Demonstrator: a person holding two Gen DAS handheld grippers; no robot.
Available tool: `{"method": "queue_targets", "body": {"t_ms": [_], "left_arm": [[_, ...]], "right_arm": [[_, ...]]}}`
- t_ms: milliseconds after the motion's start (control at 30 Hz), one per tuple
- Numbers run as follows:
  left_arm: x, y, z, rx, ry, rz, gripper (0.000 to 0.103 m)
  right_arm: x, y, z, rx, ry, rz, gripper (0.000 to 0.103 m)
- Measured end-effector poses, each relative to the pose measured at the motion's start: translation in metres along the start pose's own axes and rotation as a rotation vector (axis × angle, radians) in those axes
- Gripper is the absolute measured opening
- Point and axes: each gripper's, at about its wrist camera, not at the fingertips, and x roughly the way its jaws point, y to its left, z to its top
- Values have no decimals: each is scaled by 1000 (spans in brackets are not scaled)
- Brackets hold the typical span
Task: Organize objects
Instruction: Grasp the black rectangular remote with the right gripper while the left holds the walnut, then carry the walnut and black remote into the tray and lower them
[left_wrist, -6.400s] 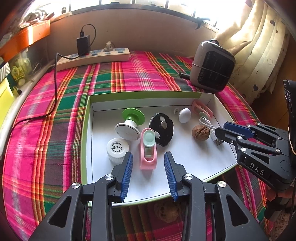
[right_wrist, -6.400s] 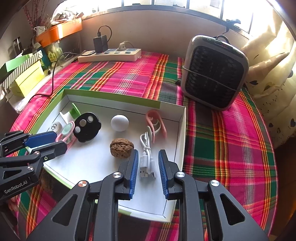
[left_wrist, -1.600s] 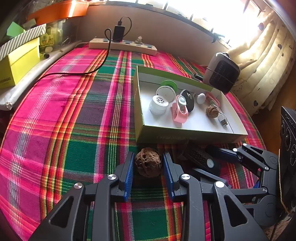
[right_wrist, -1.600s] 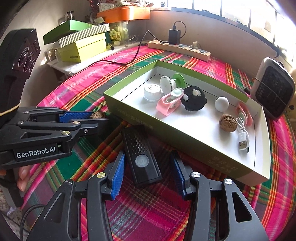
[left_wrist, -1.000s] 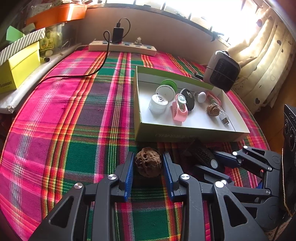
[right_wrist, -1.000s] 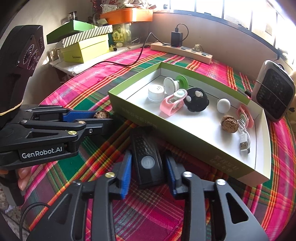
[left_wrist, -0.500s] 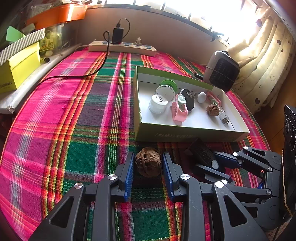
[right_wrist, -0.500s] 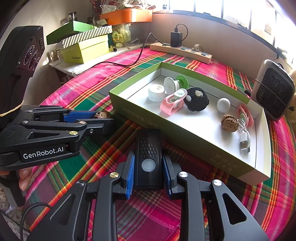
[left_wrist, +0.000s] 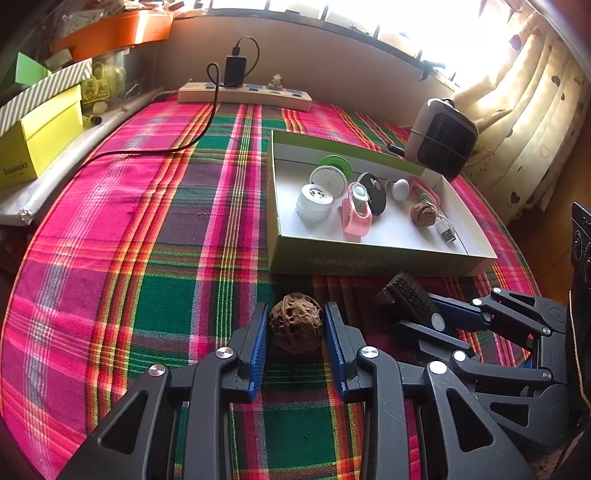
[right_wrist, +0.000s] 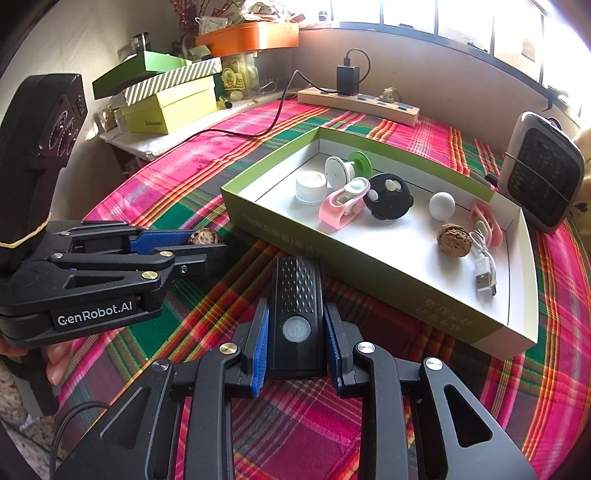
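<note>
My left gripper (left_wrist: 295, 332) is shut on a brown walnut (left_wrist: 295, 326) just above the plaid cloth, in front of the green-rimmed white box (left_wrist: 369, 260). It also shows in the right wrist view (right_wrist: 177, 247) with the walnut (right_wrist: 204, 236). My right gripper (right_wrist: 295, 339) is shut on a black device with a round button (right_wrist: 296, 314), lifted slightly, its tip toward the box wall (right_wrist: 332, 254). In the left wrist view the device (left_wrist: 410, 299) sits at the right. The box holds a second walnut (right_wrist: 454, 240), a white ball (right_wrist: 442, 205), a pink holder (right_wrist: 343, 206), a black disc (right_wrist: 388, 197) and a white cap (right_wrist: 311, 187).
A small heater (right_wrist: 541, 177) stands beyond the box at the right. A power strip (right_wrist: 358, 101) with a charger and black cable lies by the back wall. Yellow and green boxes (right_wrist: 170, 107) are stacked at the left. A USB cable (right_wrist: 484, 266) lies in the box.
My right gripper closed on the black device and straightened it between the fingers, then lifted it slightly. My left gripper has stayed shut on the walnut, barely moving.
</note>
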Motion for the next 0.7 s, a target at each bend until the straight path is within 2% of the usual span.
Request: {"method": "queue_targets", "body": {"t_ms": [433, 700], "left_arm": [[-17, -9, 8, 31, -36, -17, 28], [-24, -22, 18, 57, -55, -34, 28]], "right_arm": [[-22, -7, 1, 42, -39, 8, 28], [-35, -28, 4, 149, -41, 40, 28]]}}
